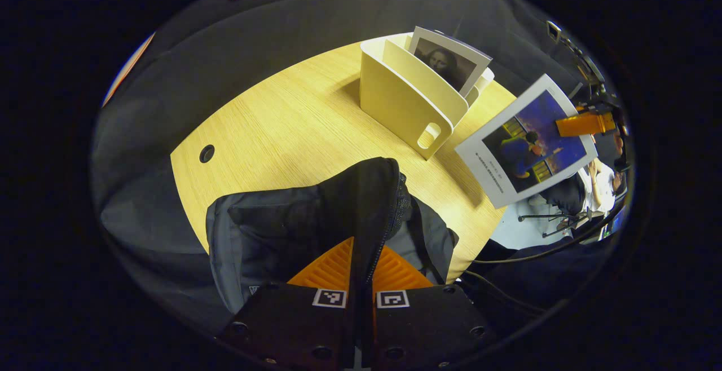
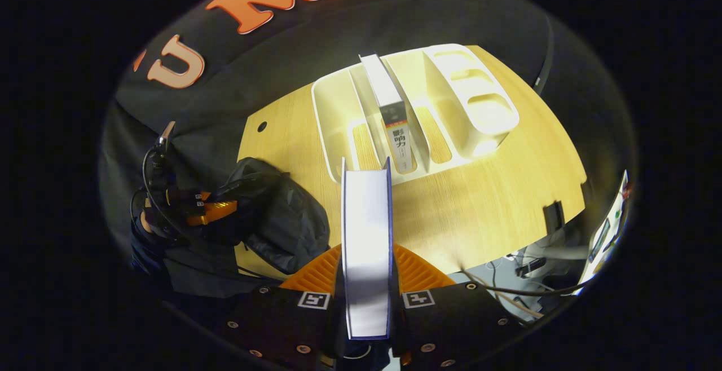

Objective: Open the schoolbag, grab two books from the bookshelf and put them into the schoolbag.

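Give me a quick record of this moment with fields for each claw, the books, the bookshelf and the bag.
left claw: shut on the black schoolbag's upper edge, holding it up
right claw: shut on a blue-covered book, held in the air above the table
bookshelf: cream divider rack on the table, one book standing in a slot
schoolbag: at the table's near edge; its zipper runs along the gripped edge

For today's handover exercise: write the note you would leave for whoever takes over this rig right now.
Left gripper: shut on the schoolbag flap, holding it up.
Right gripper: shut on a book, held in the air above the table, in front of the bookshelf.
Second book stands in the bookshelf.
Done: one book taken.
Left: put it in the schoolbag, fetch the second.
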The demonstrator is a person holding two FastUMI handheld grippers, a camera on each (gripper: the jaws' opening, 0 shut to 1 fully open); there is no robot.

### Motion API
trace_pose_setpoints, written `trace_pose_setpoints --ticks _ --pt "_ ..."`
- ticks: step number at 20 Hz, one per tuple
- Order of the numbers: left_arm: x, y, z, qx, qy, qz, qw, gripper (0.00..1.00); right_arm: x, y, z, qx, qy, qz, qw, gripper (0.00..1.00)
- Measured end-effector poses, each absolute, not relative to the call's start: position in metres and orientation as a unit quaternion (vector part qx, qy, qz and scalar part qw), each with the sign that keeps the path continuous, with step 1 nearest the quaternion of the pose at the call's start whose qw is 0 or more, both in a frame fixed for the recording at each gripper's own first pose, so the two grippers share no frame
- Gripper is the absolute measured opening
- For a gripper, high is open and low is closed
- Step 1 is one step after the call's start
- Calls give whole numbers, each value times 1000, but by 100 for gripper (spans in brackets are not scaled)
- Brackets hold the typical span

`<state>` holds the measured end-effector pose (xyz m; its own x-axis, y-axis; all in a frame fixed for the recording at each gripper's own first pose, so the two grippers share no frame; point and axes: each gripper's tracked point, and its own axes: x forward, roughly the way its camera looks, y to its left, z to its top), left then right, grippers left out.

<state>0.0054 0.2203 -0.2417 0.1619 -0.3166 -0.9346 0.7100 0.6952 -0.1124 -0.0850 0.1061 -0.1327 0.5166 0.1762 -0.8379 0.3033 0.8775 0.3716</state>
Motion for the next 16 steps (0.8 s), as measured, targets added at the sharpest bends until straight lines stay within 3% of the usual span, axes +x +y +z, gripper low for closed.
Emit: trace_pose_setpoints --ticks 9,16 --pt "7 213 -243 137 554 -335 750 5 -80 158 -142 411 407 33 815 31" --pt "10 209 -232 116 542 -326 766 5 -40 214 -163 467 368 105 797 30"
